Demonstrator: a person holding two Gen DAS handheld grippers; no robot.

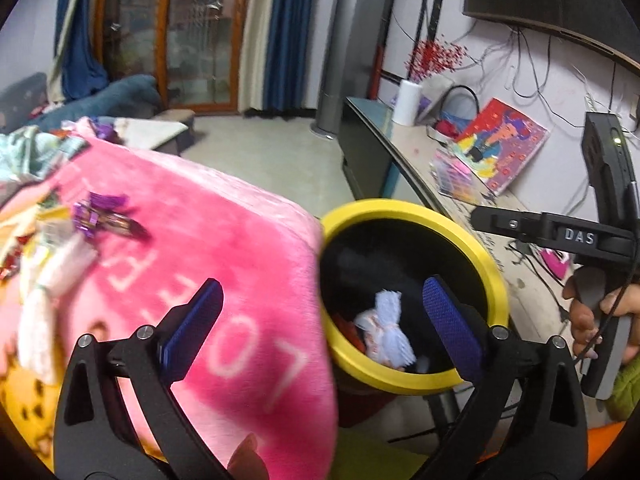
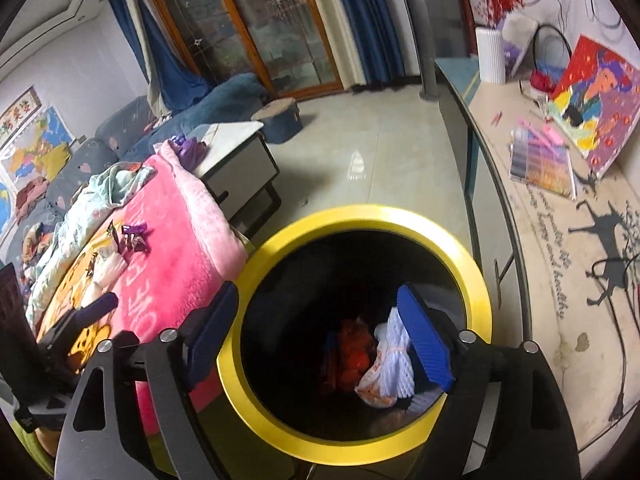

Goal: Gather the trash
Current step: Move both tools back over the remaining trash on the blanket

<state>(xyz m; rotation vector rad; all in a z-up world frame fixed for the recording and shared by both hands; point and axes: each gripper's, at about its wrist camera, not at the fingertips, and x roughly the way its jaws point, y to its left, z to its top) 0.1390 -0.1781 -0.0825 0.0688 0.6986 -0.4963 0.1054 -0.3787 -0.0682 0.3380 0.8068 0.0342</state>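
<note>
Hovering: right tongs (image 2: 320, 340) are gaping empty directly over the bin (image 2: 478, 280), likely placed for dropping trash in. Left tongs (image 1: 320, 320) are also spread wide and empty, straddling the bin rim and blanket (image 1: 240, 240) edge, probably turning toward the remaining litter. Bin is holding one white foam net (image 2: 394, 364) and something red, count unclear. Purple wrappers (image 1: 106, 216), at least two, and one white net (image 1: 52, 276) are lying on the blanket.

pink blanket (image 2: 172, 240) | purple wrappers (image 2: 134, 234), white foam netting (image 2: 110, 272), perhaps
</note>
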